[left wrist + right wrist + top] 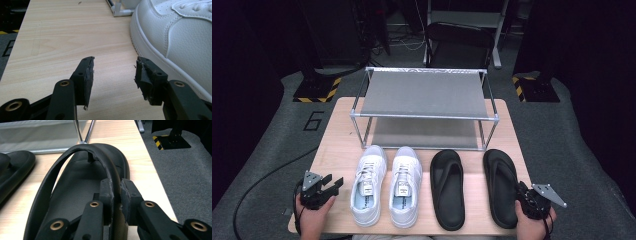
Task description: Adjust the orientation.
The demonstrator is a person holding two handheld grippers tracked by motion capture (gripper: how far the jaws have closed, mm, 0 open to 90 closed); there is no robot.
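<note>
The right gripper (115, 195) pinches the right flip-flop's strap (110, 173), sole running ahead of the jaws; the left gripper (113, 75) gapes empty beside a white sneaker (175, 37).

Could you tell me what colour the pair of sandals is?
Black sandals, clearest in the high view.

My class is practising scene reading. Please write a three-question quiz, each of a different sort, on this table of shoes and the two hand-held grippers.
1. True or false: the right hand-held gripper is shut on a strap of the right flip-flop.
2. What lies nearest the left hand-held gripper? A) a black flip-flop B) the left white sneaker C) the shoe rack
3. Fill in: the rack's two shelves hold ____ shoes.

Key: 1 true; 2 B; 3 no (zero).
</note>
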